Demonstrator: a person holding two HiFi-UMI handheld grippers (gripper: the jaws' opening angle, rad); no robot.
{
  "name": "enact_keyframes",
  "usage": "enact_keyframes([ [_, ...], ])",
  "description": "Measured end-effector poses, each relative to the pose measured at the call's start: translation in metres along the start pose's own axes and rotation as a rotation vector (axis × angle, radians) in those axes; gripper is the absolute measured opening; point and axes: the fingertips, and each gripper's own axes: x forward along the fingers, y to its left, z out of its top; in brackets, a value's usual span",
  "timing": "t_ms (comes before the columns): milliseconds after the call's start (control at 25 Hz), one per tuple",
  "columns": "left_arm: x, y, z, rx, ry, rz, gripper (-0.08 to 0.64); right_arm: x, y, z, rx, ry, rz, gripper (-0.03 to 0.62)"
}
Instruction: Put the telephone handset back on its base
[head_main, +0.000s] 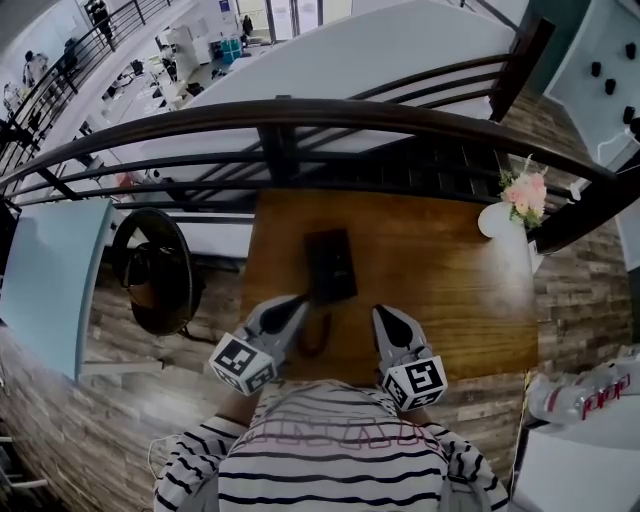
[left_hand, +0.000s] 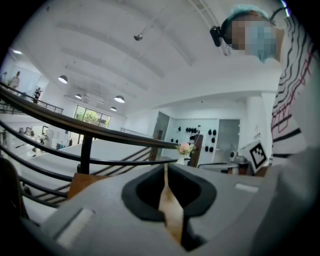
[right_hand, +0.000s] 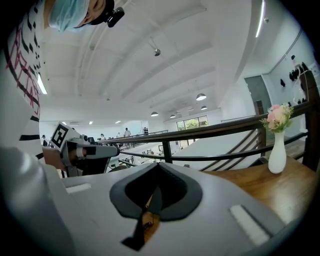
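Telephone (head_main: 330, 265): mid-worktop (head_main: 455, 290); seated or not, unclear.
Left claw (head_main: 302, 301): together, empty, at telephone's near corner.
Right claw (head_main: 384, 313): together, empty.
Care: keep cord (head_main: 316, 338) slack.
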Motion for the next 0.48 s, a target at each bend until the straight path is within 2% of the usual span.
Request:
enact_keyframes([
  [480, -0.0046, 0.0099, -0.0017, -0.003, 0.0, 0.023, 0.003, 0.0097, 0.0054, -0.0035, 0.011, 0.012, 0.01, 0.0],
])
